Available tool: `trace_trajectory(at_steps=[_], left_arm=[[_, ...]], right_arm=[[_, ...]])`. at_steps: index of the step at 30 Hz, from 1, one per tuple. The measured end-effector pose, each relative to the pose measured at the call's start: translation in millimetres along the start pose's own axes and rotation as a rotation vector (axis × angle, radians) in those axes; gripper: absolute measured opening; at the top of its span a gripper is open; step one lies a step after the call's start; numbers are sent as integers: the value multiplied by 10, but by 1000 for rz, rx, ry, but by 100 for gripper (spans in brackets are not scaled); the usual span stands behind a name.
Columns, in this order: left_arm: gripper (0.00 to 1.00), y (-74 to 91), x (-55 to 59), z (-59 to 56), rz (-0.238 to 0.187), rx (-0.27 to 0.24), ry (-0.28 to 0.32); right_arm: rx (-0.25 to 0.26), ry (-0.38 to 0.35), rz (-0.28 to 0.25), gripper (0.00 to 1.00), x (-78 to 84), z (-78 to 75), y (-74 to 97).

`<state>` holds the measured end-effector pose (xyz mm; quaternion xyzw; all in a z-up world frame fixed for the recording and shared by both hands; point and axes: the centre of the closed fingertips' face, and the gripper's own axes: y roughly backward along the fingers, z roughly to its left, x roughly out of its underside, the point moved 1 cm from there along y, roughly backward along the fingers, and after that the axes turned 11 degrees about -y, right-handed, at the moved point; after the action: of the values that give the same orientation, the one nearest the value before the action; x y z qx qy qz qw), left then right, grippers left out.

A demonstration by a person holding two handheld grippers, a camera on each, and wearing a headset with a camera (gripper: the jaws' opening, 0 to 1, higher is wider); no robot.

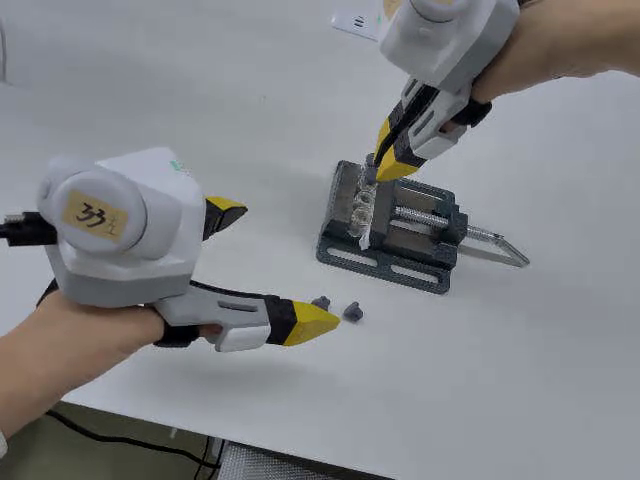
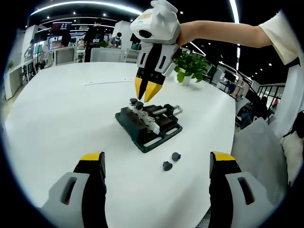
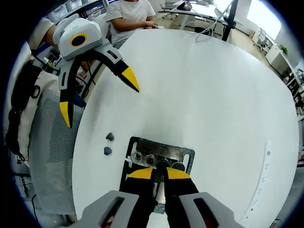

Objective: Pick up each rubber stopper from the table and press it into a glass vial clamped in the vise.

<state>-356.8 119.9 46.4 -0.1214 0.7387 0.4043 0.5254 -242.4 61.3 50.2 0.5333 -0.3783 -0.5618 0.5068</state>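
A dark vise (image 1: 430, 245) stands mid-table and clamps a row of clear glass vials (image 1: 362, 210). My right gripper (image 1: 374, 172) comes down from the upper right and is shut on a grey rubber stopper at the row's far end. In the right gripper view the stopper (image 3: 163, 165) sits just ahead of the nearly touching jaws, with open vials (image 3: 138, 157) to its left. Two loose stoppers (image 1: 321, 302) (image 1: 352, 312) lie on the table in front of the vise. My left gripper (image 1: 270, 268) hovers wide open left of them, holding nothing.
The vise's screw handle (image 1: 495, 242) sticks out to the right. A paper sheet (image 1: 355, 20) lies at the table's far edge. The table's front edge (image 1: 300, 455) is close below my left gripper. Desks, a plant (image 2: 190, 66) and people stand beyond the table.
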Motion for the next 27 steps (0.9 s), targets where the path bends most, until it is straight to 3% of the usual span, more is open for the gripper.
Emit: trace_trajectory(at_steps=[18,27], left_arm=[[89,-44,11,-41,9,12,4],[89,-54,54,-44,16,16,11]], right_arm=[[4,-13,-39,0,-46,-13,-16],[4,-18,-30,0,-41,-14,-47]])
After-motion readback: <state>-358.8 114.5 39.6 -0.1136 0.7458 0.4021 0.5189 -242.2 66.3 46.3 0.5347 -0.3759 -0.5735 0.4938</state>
